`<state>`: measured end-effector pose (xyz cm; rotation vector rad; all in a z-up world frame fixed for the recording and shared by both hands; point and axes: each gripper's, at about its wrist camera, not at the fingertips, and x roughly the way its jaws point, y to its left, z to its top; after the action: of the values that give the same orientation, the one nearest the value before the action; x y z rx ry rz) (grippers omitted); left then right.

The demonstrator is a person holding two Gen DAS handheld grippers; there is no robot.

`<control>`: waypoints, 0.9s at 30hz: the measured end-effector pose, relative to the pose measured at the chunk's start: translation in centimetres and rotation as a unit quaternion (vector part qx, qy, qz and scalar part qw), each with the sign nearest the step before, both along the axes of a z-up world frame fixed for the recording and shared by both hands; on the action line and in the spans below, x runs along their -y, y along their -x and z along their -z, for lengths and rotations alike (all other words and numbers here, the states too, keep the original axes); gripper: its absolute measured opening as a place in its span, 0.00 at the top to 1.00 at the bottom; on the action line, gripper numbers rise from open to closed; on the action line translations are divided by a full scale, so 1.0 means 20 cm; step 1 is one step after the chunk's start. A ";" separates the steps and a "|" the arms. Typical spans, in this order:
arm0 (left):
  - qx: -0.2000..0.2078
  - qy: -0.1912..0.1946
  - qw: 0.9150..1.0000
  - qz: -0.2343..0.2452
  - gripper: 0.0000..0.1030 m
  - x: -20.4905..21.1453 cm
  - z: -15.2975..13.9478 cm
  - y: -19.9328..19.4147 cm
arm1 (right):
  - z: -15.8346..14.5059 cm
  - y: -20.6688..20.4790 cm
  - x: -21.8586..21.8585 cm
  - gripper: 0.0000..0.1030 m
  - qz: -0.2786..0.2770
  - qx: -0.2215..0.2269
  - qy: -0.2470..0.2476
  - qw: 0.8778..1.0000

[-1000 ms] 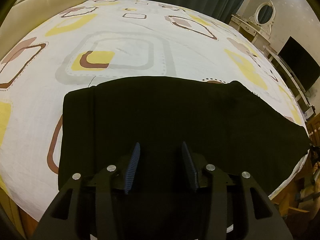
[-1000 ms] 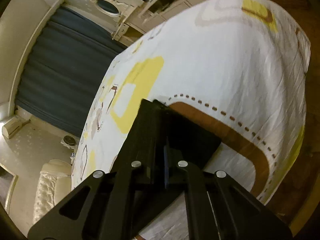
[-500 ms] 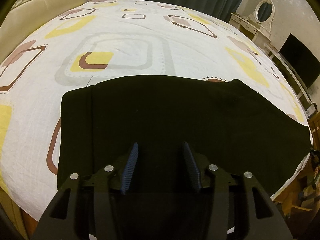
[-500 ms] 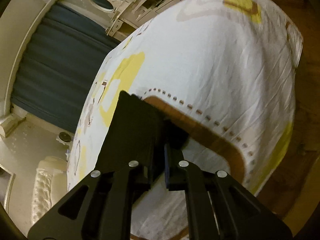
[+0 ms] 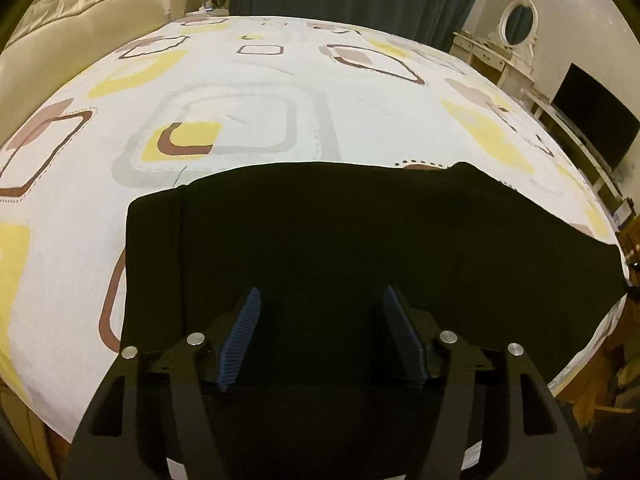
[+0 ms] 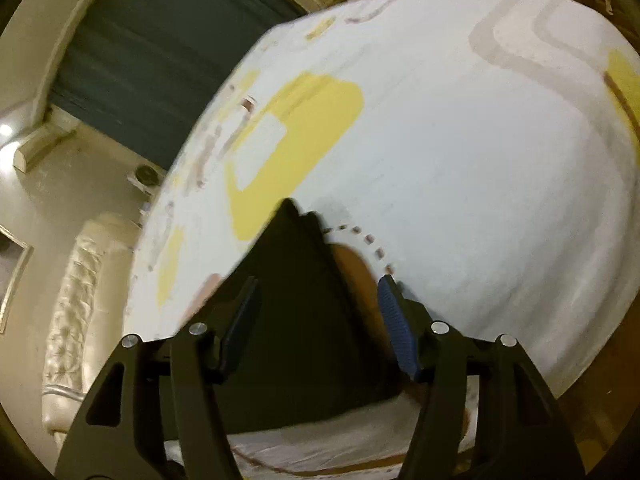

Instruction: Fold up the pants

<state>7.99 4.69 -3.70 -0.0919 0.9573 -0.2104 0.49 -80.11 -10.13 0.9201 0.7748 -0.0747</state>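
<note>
Lying flat along the near edge of the patterned bedsheet (image 5: 256,80), the black pants (image 5: 360,232) stretched from left to right. Left gripper (image 5: 320,300) hovered over the cloth, fingers spread, gripping nothing. Right gripper (image 6: 318,292) was likewise spread wide above the pants' pointed end (image 6: 296,248), empty; that view was blurred.

Dim warm light, right view blurred

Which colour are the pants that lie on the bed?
Plain black pants, no pattern visible. They show best in the left wrist view.
</note>
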 end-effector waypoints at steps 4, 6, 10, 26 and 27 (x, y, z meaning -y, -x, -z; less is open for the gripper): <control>-0.010 -0.010 1.000 -0.006 0.38 0.01 0.02 -0.01 | 0.04 -0.08 0.03 0.30 -0.035 0.008 -0.037 0.999; -0.009 -0.017 1.000 -0.005 0.37 0.02 0.01 -0.02 | 0.04 -0.12 0.02 0.33 -0.068 0.004 -0.046 0.997; -0.009 -0.019 1.000 -0.005 0.37 0.02 0.01 -0.03 | 0.01 -0.21 -0.08 0.65 -0.133 -0.018 -0.026 0.991; -0.008 -0.050 0.999 -0.012 0.31 0.02 -0.02 0.00 | -0.38 -0.19 -0.27 0.85 -0.093 -0.074 0.099 0.988; -0.008 -0.049 0.999 -0.010 0.31 0.02 -0.02 0.00 | -0.43 -0.19 -0.30 0.85 -0.093 -0.069 0.102 0.988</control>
<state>7.91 4.35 -3.39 -0.0127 0.9816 -0.1433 4.28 -74.20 -1.47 0.6501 0.9601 -0.0532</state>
